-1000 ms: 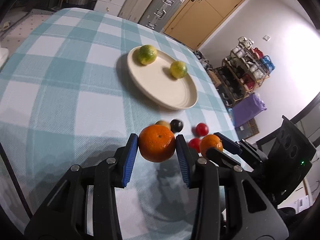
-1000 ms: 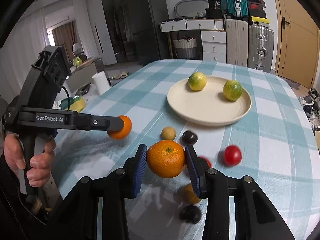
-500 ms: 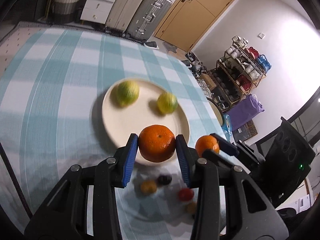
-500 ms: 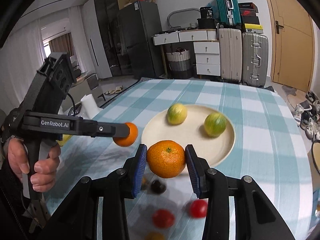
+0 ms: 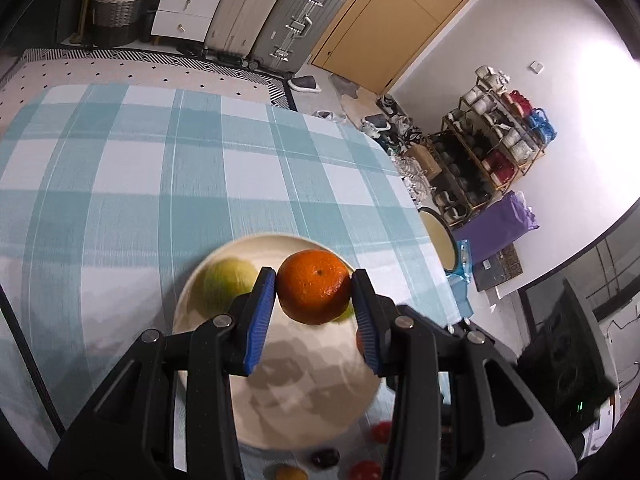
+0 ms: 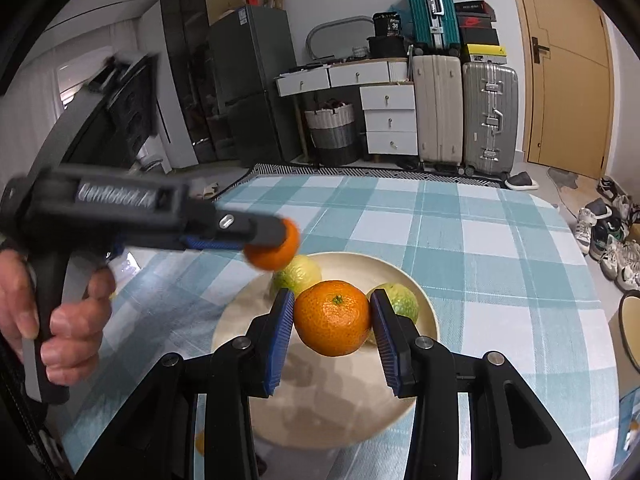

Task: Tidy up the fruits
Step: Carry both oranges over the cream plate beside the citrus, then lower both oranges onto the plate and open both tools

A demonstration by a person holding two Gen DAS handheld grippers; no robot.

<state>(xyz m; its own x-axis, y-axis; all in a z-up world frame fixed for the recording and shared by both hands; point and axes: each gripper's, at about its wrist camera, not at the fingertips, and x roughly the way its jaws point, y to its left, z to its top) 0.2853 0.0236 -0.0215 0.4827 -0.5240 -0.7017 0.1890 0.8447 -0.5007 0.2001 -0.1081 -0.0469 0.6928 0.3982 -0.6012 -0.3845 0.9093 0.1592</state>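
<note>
1. gripping one orange point(image 5: 314, 293) in our left tool point(image 5: 314, 300), we hold it above the cream plate point(image 5: 304, 392).
2. our right tool point(image 6: 332, 322) is clenched on a second orange point(image 6: 332, 322), also above the plate.
3. two green-yellow citrus fruits point(image 6: 298, 274) lie on the plate.
4. small red tomatoes point(image 5: 366, 470) and a dark fruit point(image 5: 325, 457) sit on the checked tabletop point(image 5: 160, 184) beside the plate.

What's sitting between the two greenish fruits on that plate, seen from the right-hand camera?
In the right wrist view, the orange clamped in the right gripper hangs between the two green citrus fruits, above the cream plate.
</note>
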